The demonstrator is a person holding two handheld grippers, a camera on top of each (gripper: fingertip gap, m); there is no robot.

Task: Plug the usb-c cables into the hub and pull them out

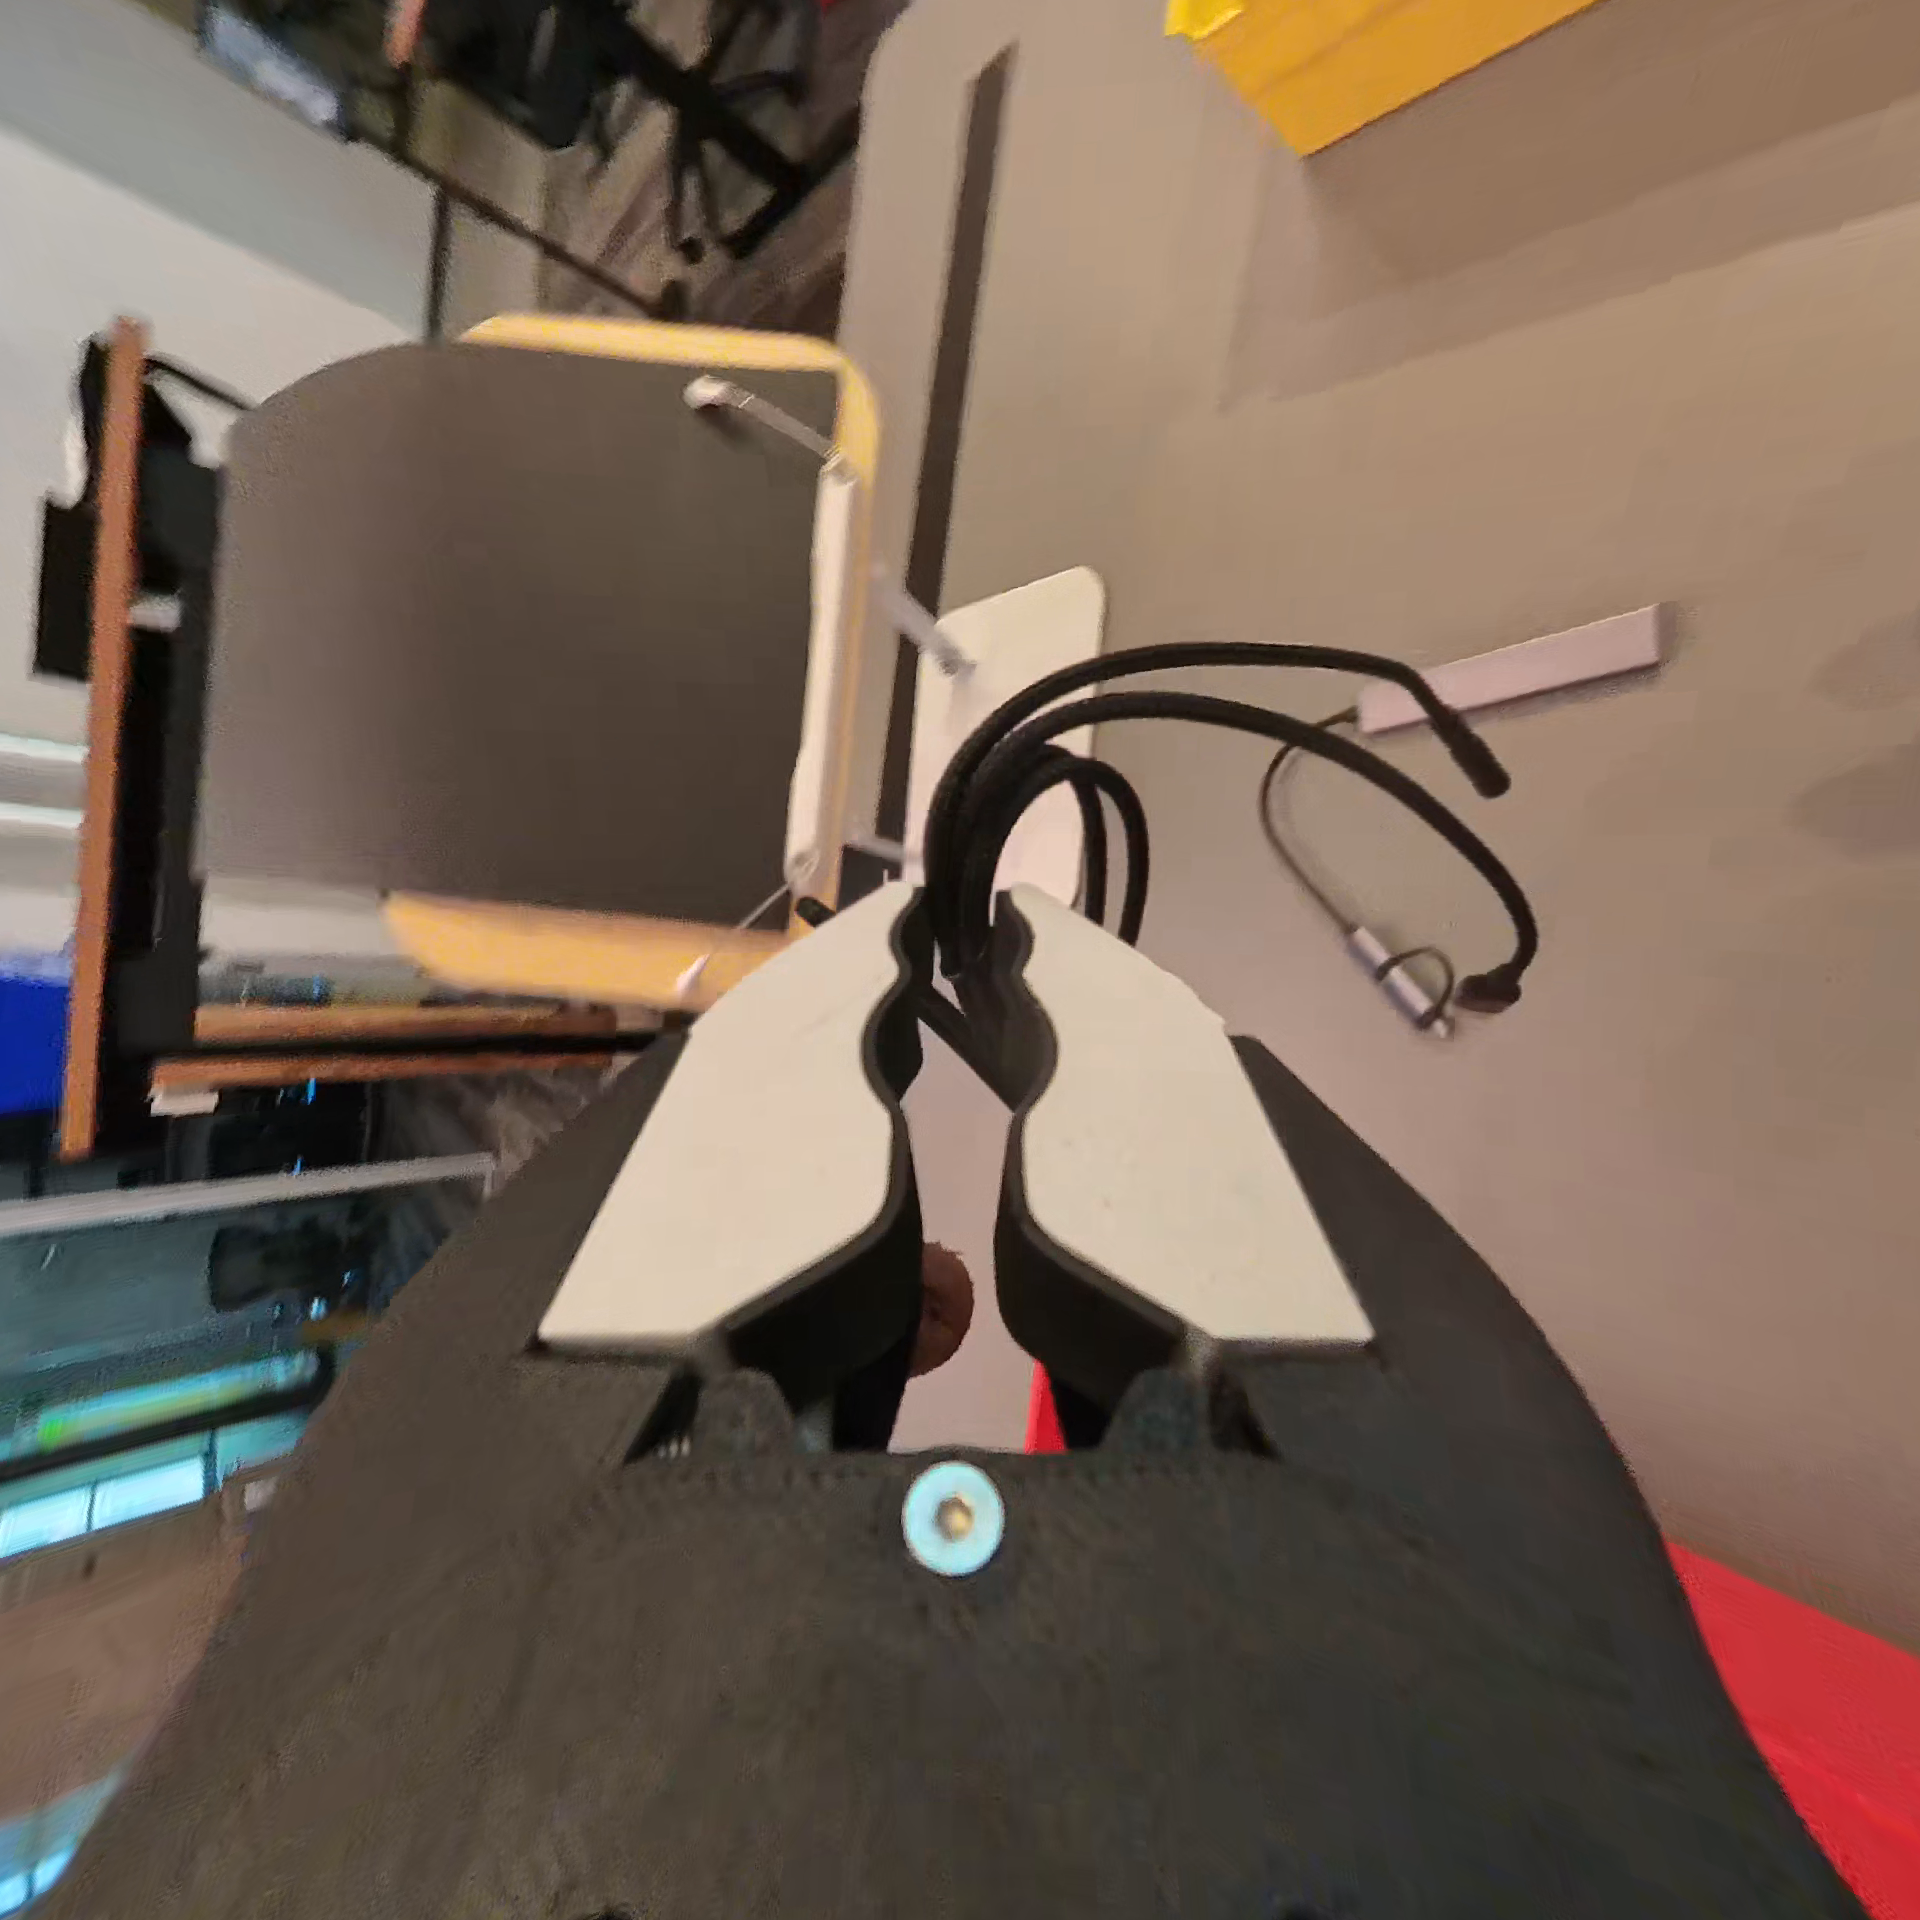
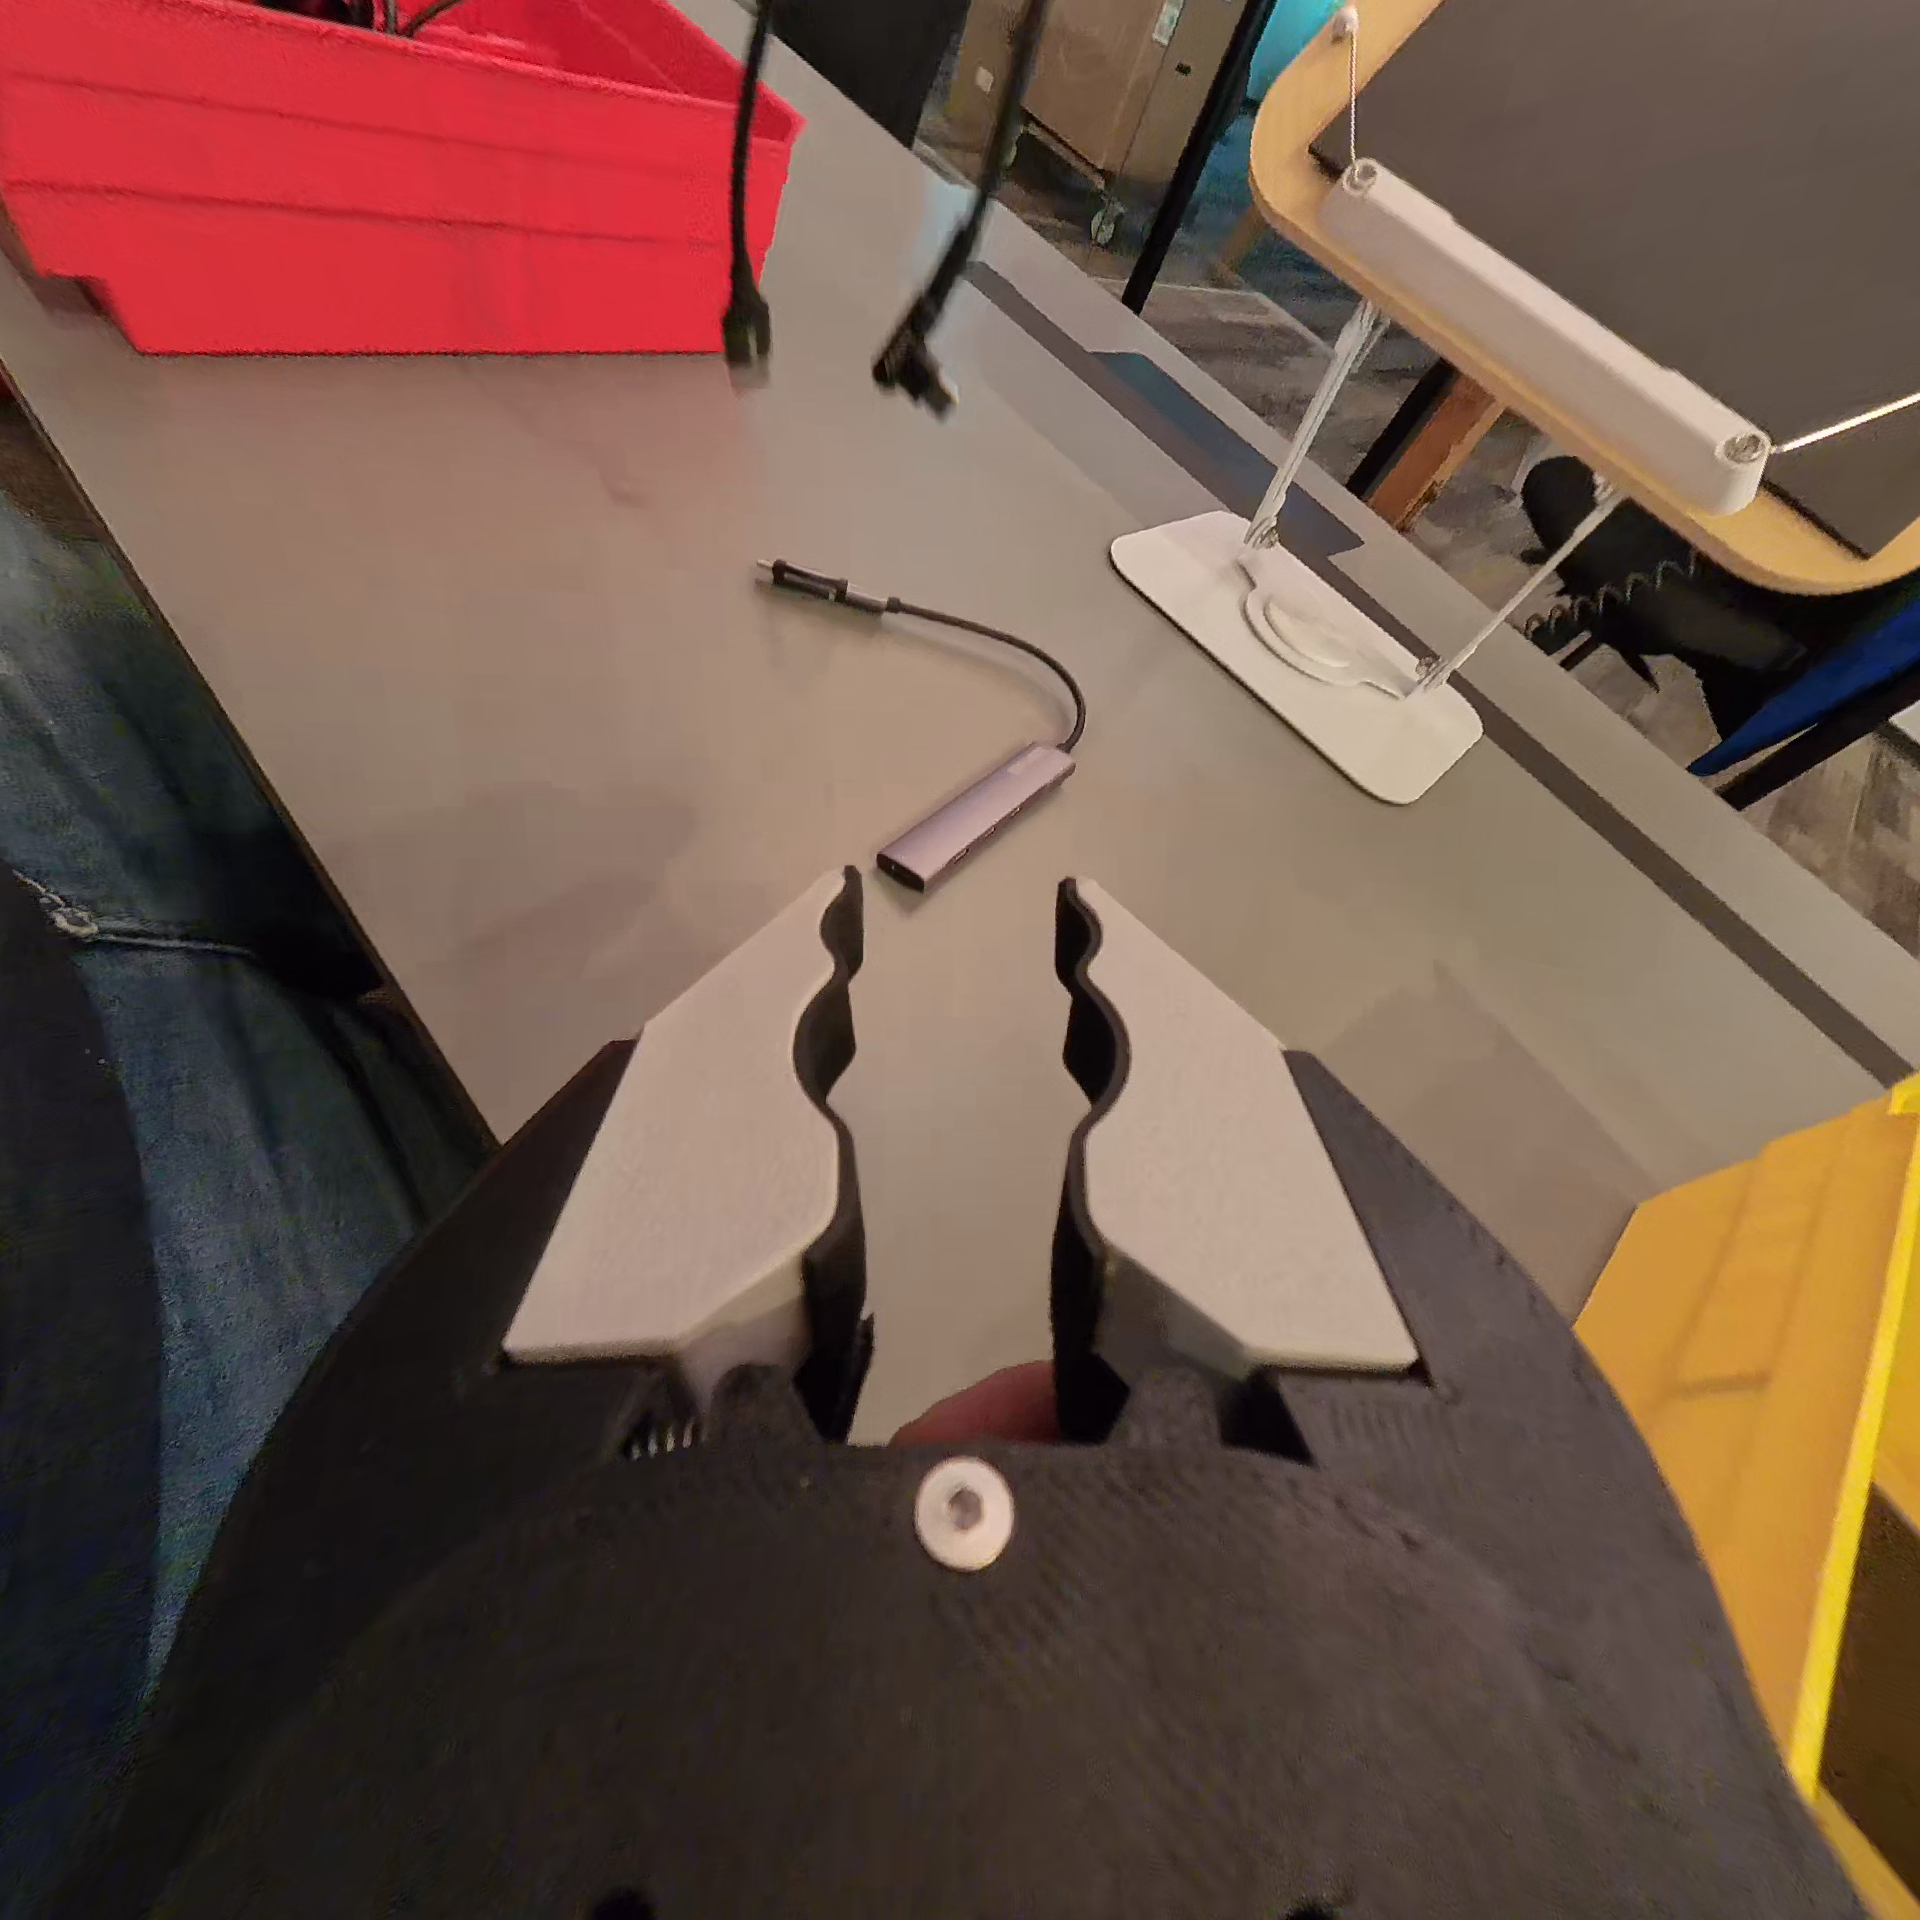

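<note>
Above the counter [image 2: 540, 644], left tongs [image 1: 961, 925] clench bundled usb-c cables [image 1: 1226, 717] (probably two, blurry). Right tongs [image 2: 958, 894] are released; pin the hub [image 2: 977, 821] before inserting.

Hub [image 2: 977, 818]: lay on the counter [image 2: 582, 582], just past the tips of the right tongs [image 2: 958, 902], toward 12 o'clock.
Hub's lead [image 2: 997, 639]: curved from the hub's far end toward 11 o'clock, its plug [image 2: 821, 585] lying on the counter.
Cables [image 1: 1226, 717]: a bundle stood between the tips of the left tongs [image 1: 958, 914]; two ends arched toward 2 o'clock.
Bin [image 2: 395, 197]: sat at 10 o'clock of the hub.
Stand base [image 2: 1299, 655]: rested at 2 o'clock of the hub.
</note>
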